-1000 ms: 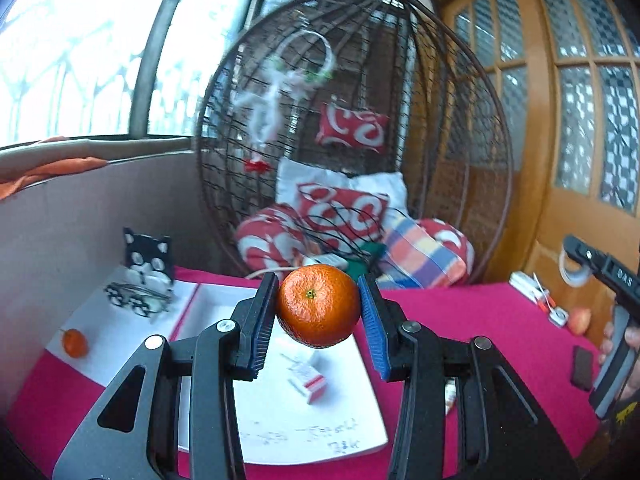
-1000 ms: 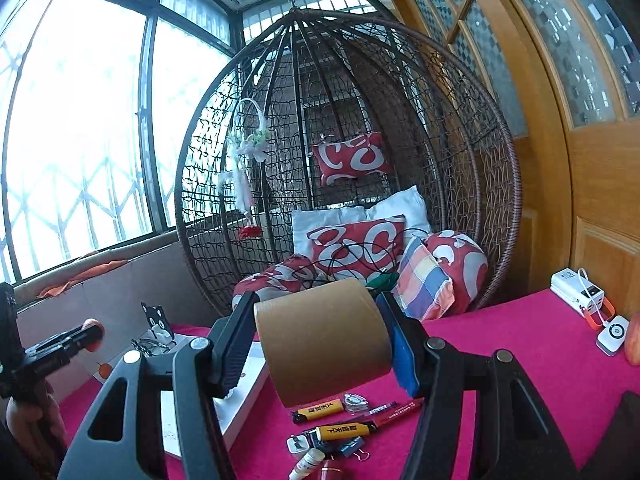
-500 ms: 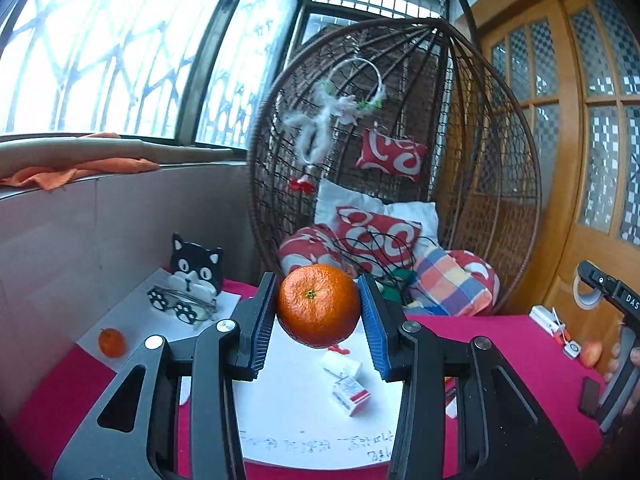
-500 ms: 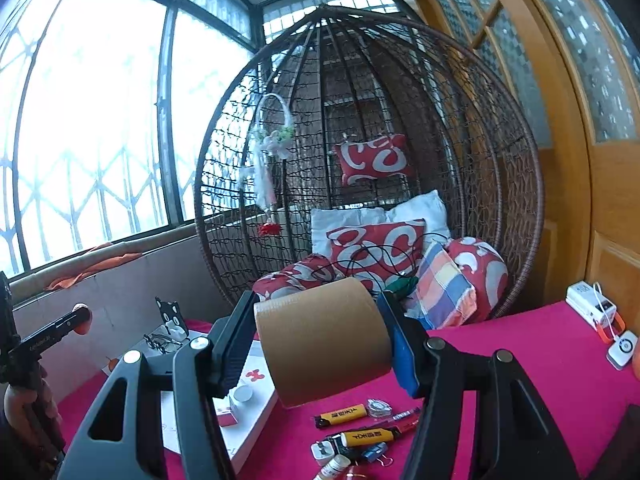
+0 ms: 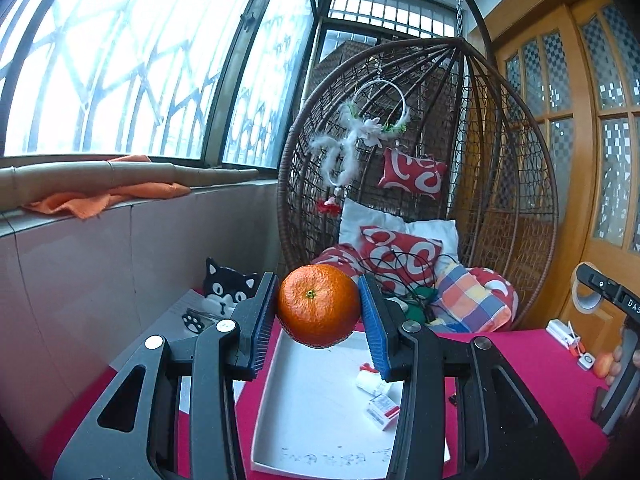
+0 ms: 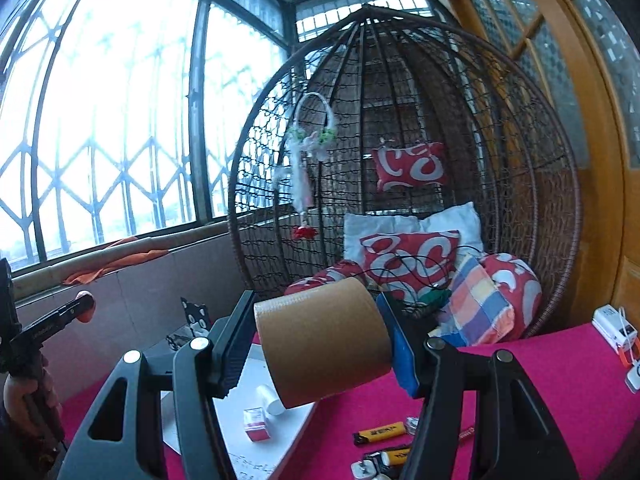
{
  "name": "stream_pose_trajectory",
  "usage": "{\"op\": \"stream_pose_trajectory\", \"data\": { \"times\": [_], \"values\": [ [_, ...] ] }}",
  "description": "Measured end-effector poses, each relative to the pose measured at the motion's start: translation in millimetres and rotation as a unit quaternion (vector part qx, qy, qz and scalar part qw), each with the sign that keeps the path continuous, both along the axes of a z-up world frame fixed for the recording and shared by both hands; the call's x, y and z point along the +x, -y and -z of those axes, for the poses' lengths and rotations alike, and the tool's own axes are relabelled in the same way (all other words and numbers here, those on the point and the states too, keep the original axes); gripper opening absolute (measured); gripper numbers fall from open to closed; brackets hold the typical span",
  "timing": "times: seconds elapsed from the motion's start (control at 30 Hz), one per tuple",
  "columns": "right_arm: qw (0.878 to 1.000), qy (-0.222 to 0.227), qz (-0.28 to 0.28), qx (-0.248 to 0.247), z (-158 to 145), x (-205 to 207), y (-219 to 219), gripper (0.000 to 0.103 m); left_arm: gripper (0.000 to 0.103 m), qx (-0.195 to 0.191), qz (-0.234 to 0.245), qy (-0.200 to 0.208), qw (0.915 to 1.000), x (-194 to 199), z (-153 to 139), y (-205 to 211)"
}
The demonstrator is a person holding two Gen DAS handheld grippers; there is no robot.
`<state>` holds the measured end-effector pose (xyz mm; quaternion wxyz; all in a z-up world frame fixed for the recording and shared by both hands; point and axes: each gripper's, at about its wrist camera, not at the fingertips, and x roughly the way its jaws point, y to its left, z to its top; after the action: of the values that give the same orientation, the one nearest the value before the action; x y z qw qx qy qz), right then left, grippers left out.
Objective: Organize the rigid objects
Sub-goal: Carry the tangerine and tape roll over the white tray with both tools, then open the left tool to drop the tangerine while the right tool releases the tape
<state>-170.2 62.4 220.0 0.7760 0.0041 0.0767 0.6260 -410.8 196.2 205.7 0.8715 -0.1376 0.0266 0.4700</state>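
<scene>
Above the pink worktop I am holding both pairs of tongs up in the air. My left tongs are gripping an orange between their blue-padded fingers, its stem end facing the camera, and the fruit is hanging over the far edge of a white tray lying on the worktop. Inside that tray a small red-and-white box and a little white bottle are lying near each other. A black-and-white cat figure is standing behind the tray on the left, close to the wall.

My right tongs are clamping a roll of brown tape by its two flat ends, the roll sitting crosswise and tilted slightly. Below it, in the right wrist view, the white tray is showing with the red-and-white box and the white bottle in it. To the right of the tray, on the pink cloth, a yellow lighter and a few other small items are lying close together. A wicker hanging chair full of red-and-white cushions is standing beyond the worktop
</scene>
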Motion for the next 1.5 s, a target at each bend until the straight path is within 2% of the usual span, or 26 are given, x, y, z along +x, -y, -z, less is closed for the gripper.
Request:
{"op": "stream_pose_trajectory", "data": {
  "times": [0.3,0.47,0.63,0.8,0.87,1.03,1.17,1.33,1.5],
  "values": [
    [0.998,0.004,-0.053,-0.013,-8,-22,-35,0.060,0.040,-0.004,0.006,-0.023,0.9997,9,-3,-18],
    [0.995,-0.015,-0.089,-0.037,-2,-35,-66,0.060,0.040,-0.044,0.025,-0.034,0.9981,28,12,-49],
    [0.988,-0.048,-0.125,-0.078,26,-45,-99,0.060,0.040,-0.090,0.035,-0.077,0.9924,57,48,-81],
    [0.978,-0.046,-0.142,-0.145,78,-63,-127,0.060,0.040,-0.167,0.052,-0.118,0.9774,87,103,-108],
    [0.971,-0.055,-0.149,-0.177,100,-68,-135,0.060,0.040,-0.180,0.054,-0.130,0.9736,95,116,-112],
    [0.956,-0.071,-0.162,-0.233,138,-73,-152,0.060,0.040,-0.199,0.059,-0.148,0.9669,107,132,-122],
    [0.950,-0.051,-0.160,-0.262,159,-81,-160,0.060,0.040,-0.211,0.057,-0.164,0.9620,112,138,-130],
    [0.948,-0.027,-0.149,-0.279,175,-90,-165,0.061,0.040,-0.212,0.072,-0.186,0.9567,124,146,-130],
    [0.956,0.006,-0.124,-0.265,171,-87,-162,0.062,0.040,-0.211,0.071,-0.198,0.9546,133,148,-131]
  ]
}}
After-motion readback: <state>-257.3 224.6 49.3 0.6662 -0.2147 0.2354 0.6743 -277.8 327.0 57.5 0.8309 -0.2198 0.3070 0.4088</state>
